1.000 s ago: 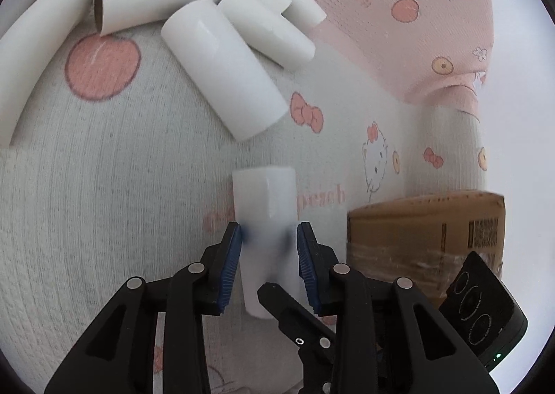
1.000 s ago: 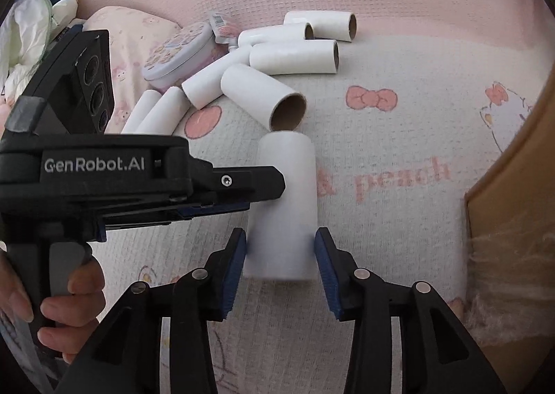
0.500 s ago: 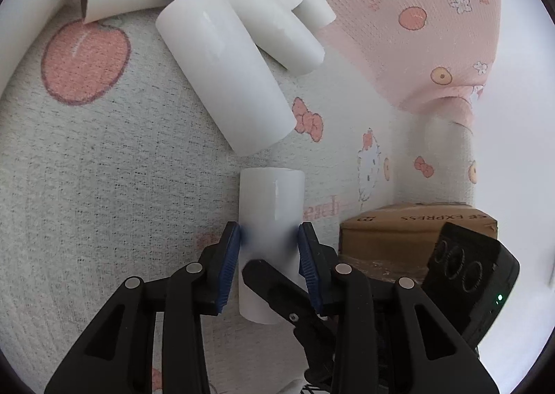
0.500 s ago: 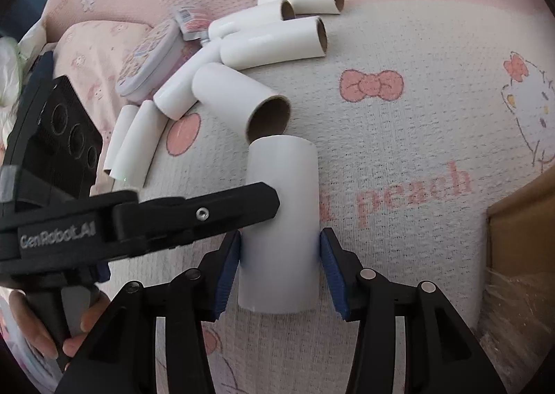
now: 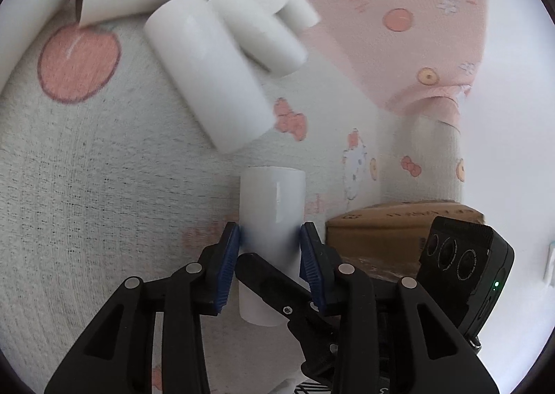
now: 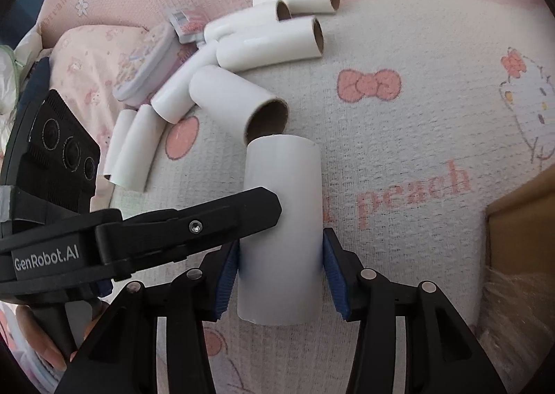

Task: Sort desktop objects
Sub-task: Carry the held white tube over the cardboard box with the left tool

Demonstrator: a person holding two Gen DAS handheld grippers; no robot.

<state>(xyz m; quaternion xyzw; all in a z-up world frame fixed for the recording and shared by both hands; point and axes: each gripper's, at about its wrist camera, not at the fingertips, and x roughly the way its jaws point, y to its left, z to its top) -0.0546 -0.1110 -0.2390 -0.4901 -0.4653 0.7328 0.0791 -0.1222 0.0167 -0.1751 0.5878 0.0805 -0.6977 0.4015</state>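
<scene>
A short white cardboard tube (image 5: 272, 199) (image 6: 282, 186) sits between both grippers, over the cream blanket. My left gripper (image 5: 270, 245) has its blue pads on the tube's two sides while its jaws are opening. My right gripper (image 6: 281, 255) straddles the same tube lower down, with a thin gap at the pads. In the right wrist view one of the left gripper's fingers (image 6: 225, 217) crosses in front of the tube. I cannot tell whether the tube rests on the blanket.
A pile of several more white tubes (image 5: 208, 82) (image 6: 263, 43) lies just beyond. A brown cardboard box (image 5: 374, 234) (image 6: 520, 220) stands to the right. A pink patterned tin (image 6: 145, 61) lies by a pillow at the left. A person's hand (image 6: 38, 342) holds the left gripper.
The right gripper's jaws have spread wider around the tube and it has come closer to it. The left gripper has kept its place on the tube, tilting slightly.
</scene>
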